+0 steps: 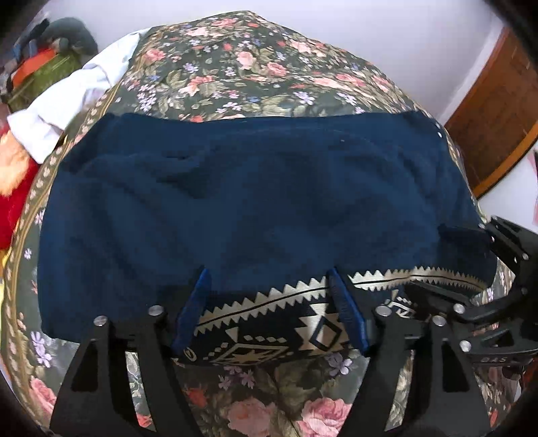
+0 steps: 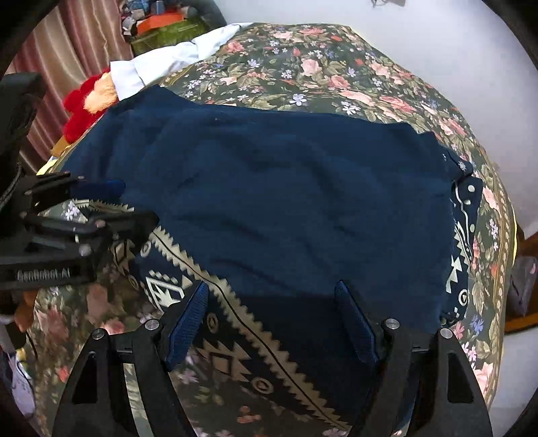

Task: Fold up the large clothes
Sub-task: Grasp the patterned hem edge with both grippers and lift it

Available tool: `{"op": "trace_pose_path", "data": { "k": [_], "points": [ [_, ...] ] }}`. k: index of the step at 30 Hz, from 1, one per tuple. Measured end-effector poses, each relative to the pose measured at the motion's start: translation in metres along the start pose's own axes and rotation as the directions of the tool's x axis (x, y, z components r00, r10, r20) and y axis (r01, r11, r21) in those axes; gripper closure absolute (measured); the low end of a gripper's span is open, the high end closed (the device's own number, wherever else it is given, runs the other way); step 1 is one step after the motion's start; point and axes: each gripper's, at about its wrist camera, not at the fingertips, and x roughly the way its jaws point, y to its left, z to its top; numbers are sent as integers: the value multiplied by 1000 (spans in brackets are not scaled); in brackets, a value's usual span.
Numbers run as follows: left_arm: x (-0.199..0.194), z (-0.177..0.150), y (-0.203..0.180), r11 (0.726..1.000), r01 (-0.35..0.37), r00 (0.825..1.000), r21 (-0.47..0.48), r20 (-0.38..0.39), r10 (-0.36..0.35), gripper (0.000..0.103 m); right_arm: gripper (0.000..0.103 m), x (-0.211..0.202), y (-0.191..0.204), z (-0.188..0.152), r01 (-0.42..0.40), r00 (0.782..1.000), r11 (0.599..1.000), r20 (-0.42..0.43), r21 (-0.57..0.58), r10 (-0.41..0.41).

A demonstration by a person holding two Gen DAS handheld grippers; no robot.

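Observation:
A large navy garment (image 1: 235, 201) lies folded over on the floral bed; its underside shows a cream zigzag and diamond pattern (image 1: 269, 329) along the near edge. It also shows in the right wrist view (image 2: 302, 201). My left gripper (image 1: 269, 279) is open, its blue-padded fingers (image 1: 195, 312) resting at the near patterned edge. My right gripper (image 2: 272, 285) is open, its fingers (image 2: 353, 319) over the near edge further right. The right gripper also shows at the right in the left wrist view (image 1: 470, 265), and the left gripper at the left in the right wrist view (image 2: 97, 195).
The floral bedspread (image 1: 252, 67) covers the bed. A white cloth (image 1: 67, 101) and a red plush toy (image 1: 10, 188) lie at the far left. Cluttered boxes (image 2: 168, 27) stand beyond. A wooden door (image 1: 497, 111) is at the right.

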Motion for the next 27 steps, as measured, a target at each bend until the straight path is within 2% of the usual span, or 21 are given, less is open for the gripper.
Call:
{"op": "trace_pose_path", "data": {
  "k": [3, 7, 11, 14, 17, 20, 21, 22, 23, 25, 27],
  "points": [
    [-6, -5, 9, 999, -2, 1000, -33, 21, 2, 29, 19, -6, 0, -7, 43, 999, 998, -3, -42, -44],
    [-25, -18, 25, 997, -53, 997, -51, 52, 55, 29, 19, -15, -5, -20, 83, 997, 994, 10, -73, -83],
    [-48, -33, 51, 988, -78, 993, -135, 74, 88, 29, 19, -29, -8, -25, 106, 994, 992, 16, -62, -105],
    [-65, -45, 73, 969, -46, 994, -241, 88, 68, 29, 19, -44, -7, -23, 101, 994, 994, 48, -46, -99],
    [-74, -57, 87, 946, 17, 996, -323, 84, 11, 29, 19, -60, -1, -14, 93, 991, 995, 95, -26, -90],
    [-75, -67, 93, 915, 106, 993, -390, 92, -75, 29, 19, -69, 9, -2, 91, 986, 996, 141, -15, -88],
    [-73, -70, 94, 896, 156, 987, -415, 100, -125, 29, 18, -70, 12, 1, 93, 984, 996, 152, -15, -90],
    [-70, -70, 94, 880, 195, 980, -432, 107, -165, 29, 16, -68, 16, 5, 101, 982, 995, 163, -18, -97],
    [-64, -71, 96, 850, 256, 967, -461, 116, -228, 29, 15, -65, 20, 9, 111, 980, 994, 168, -20, -106],
    [-55, -72, 100, 810, 311, 949, -498, 123, -289, 29, 13, -54, 25, 14, 125, 979, 992, 163, -25, -120],
    [-42, -70, 104, 766, 349, 933, -540, 127, -336, 29, 13, -34, 27, 18, 140, 984, 990, 117, -29, -136]
  ]
}}
